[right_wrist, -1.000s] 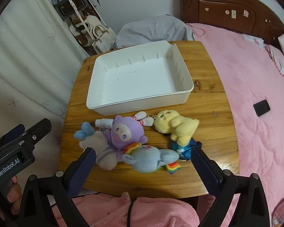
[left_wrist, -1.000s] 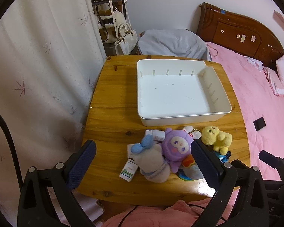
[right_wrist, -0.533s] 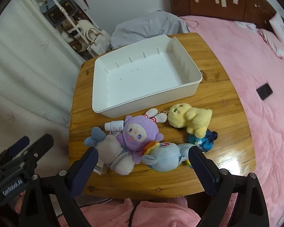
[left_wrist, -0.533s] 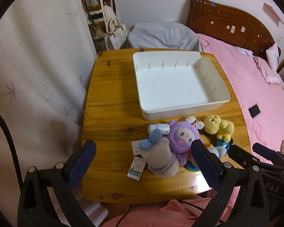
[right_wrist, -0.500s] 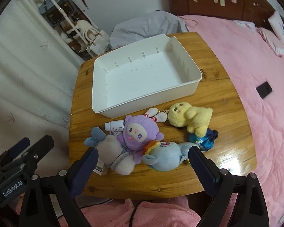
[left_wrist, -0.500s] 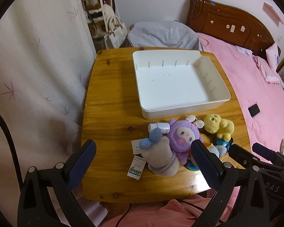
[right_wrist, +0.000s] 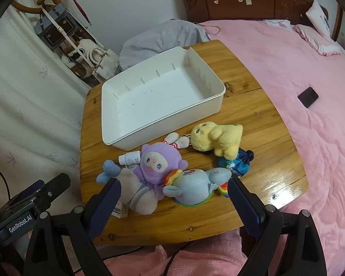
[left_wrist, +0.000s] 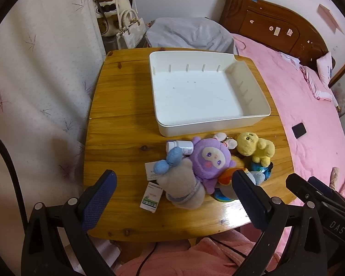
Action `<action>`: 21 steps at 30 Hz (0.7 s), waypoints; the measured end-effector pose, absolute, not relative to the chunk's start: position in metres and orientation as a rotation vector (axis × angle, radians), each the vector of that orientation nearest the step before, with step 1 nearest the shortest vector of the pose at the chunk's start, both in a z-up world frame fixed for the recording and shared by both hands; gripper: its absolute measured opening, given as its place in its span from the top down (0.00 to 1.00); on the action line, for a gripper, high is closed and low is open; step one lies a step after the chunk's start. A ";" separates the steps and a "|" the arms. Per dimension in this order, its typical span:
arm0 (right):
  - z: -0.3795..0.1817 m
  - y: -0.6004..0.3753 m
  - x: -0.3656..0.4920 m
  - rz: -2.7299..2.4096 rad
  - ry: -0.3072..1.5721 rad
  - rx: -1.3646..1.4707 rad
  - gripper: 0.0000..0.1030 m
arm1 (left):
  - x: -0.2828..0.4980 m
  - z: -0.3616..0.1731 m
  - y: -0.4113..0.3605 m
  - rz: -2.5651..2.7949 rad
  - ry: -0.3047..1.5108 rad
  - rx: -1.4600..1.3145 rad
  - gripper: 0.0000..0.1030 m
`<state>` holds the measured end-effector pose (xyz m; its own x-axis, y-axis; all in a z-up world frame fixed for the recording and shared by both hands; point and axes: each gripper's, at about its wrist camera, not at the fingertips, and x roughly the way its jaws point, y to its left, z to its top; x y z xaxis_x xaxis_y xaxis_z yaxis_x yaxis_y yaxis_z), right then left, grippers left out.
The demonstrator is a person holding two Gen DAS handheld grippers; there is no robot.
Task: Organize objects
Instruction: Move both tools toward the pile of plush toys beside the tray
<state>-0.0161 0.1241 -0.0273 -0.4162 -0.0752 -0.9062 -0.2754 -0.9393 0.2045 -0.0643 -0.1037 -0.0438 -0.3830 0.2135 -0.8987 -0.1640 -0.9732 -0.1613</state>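
With both grippers' jaws wide and empty, one toy (say the blue pony [right_wrist: 193, 187]) should be singled out before the white tray [right_wrist: 218, 105].

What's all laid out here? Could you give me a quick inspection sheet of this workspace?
Surface: wooden table, glossy.
Job's things: white bin, nothing inside; purple plush, yellow plush, blue plush, grey plush, small white bottle piled beside it.
Clutter: medicine box.
Grippers: left hand-held gripper and right hand-held gripper open, holding nothing.
Cables: black cable.
Surroundings: pink bed, handbags, curtain.
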 end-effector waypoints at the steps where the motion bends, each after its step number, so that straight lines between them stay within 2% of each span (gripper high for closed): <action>1: -0.027 0.127 -0.016 2.498 0.494 -1.627 0.08 | -0.063 -0.043 -0.101 2.445 -0.076 -1.597 0.02; 13: -0.027 0.185 -0.016 2.541 0.498 -1.693 0.08 | -0.046 -0.038 -0.057 2.545 -0.200 -1.647 0.02; 21: -0.041 0.230 -0.031 2.545 0.504 -1.864 0.10 | -0.042 -0.044 -0.033 2.607 -0.390 -1.712 0.02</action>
